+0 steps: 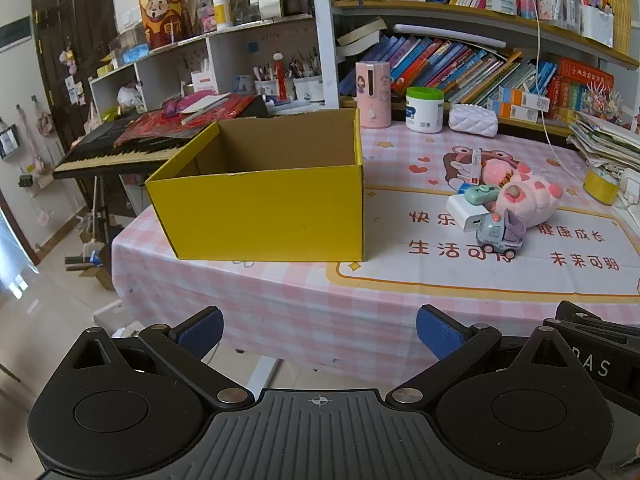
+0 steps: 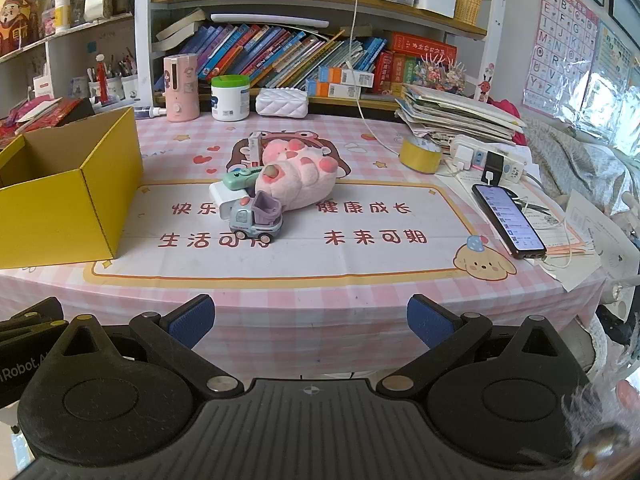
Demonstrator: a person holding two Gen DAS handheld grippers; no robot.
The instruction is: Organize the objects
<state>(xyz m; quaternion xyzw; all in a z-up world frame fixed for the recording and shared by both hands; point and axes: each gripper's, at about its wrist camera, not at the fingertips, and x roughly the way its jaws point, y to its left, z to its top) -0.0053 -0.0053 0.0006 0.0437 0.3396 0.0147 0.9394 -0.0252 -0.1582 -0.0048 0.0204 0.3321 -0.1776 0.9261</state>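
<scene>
An open yellow cardboard box (image 1: 264, 208) stands on the left part of the table, also in the right wrist view (image 2: 60, 200); what I see of its inside is bare. A small pile lies mid-table: a pink plush toy (image 2: 296, 180), a grey and purple toy truck (image 2: 256, 220), a white power bank (image 2: 224, 198), a green toy (image 2: 240, 178) and a small white box (image 2: 255, 146). The pile shows in the left wrist view too, with the truck (image 1: 500, 234) in front. My left gripper (image 1: 320, 330) and right gripper (image 2: 310, 322) are both open and empty, held before the table's front edge.
A phone (image 2: 508, 220) on papers, a power strip (image 2: 488, 158) and a yellow tape roll (image 2: 420, 154) lie at the right. A pink dispenser (image 2: 182, 88), white tub (image 2: 231, 98) and white pouch (image 2: 282, 102) stand at the back under bookshelves. A keyboard (image 1: 120, 148) stands left of the table.
</scene>
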